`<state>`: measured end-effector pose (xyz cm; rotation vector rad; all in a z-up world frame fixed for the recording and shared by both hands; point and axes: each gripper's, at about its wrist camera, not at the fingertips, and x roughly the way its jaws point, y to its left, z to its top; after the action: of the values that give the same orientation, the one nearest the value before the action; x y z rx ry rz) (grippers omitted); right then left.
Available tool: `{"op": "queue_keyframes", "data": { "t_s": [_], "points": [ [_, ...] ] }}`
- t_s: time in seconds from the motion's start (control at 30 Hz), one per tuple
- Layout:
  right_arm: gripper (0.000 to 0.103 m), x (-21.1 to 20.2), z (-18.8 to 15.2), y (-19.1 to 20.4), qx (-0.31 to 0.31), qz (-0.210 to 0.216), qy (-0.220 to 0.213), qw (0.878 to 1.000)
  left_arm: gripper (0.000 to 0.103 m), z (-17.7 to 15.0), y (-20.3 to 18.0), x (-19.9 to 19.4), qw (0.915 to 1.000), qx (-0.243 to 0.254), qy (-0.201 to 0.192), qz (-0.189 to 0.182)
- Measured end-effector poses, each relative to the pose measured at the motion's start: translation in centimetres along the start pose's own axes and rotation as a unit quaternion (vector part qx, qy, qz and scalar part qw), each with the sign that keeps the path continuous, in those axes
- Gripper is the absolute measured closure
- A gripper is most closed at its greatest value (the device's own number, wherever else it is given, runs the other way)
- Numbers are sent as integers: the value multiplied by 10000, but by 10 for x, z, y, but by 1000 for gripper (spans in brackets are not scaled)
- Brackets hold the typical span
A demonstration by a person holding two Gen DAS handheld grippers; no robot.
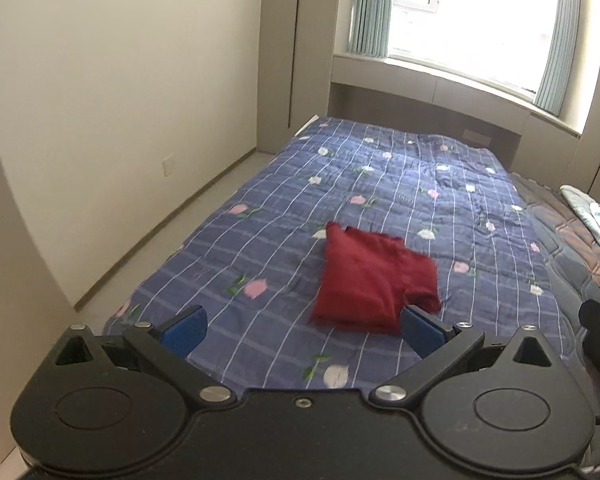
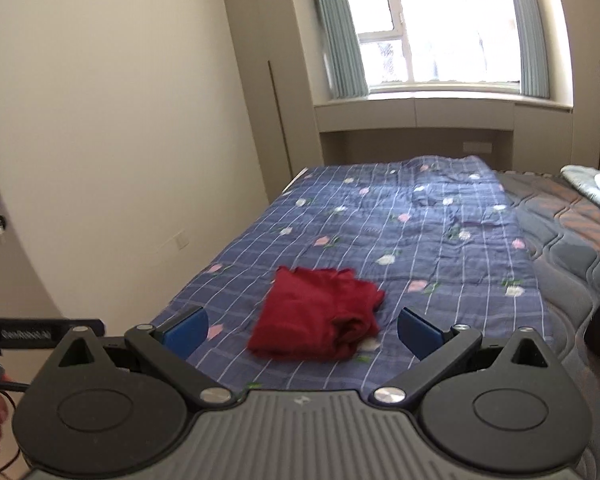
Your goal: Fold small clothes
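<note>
While both grippers hang above the bed, the red garment (image 1: 370,278) lies folded on the floral quilt (image 1: 260,216). Left gripper (image 1: 302,326) and right gripper (image 2: 302,330) fingers are spread, empty. It looks like a small T-shirt.

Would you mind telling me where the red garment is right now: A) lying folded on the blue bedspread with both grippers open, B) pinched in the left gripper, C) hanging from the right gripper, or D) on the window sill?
A: the red garment lies folded on the blue bedspread, and both the left gripper and the right gripper stand open, holding nothing.
</note>
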<state>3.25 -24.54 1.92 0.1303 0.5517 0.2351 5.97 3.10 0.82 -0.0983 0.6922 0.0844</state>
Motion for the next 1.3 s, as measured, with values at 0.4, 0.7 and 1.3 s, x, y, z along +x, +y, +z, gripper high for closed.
{"op": "queue_keyframes", "data": {
  "t_s": [0.4,0.7,1.3],
  "points": [
    [0,-23,-6,31,-159,-112,319,9993,1,-25,13,-54,9997,140,197,-43],
    [0,-23,-7,35,-92,-225,391,9989,1,-30,26,-56,9995,98,269,-131],
    [0,-28,-9,33,-2,-245,426,9988,1,-29,21,-55,9991,122,331,-226]
  ]
}}
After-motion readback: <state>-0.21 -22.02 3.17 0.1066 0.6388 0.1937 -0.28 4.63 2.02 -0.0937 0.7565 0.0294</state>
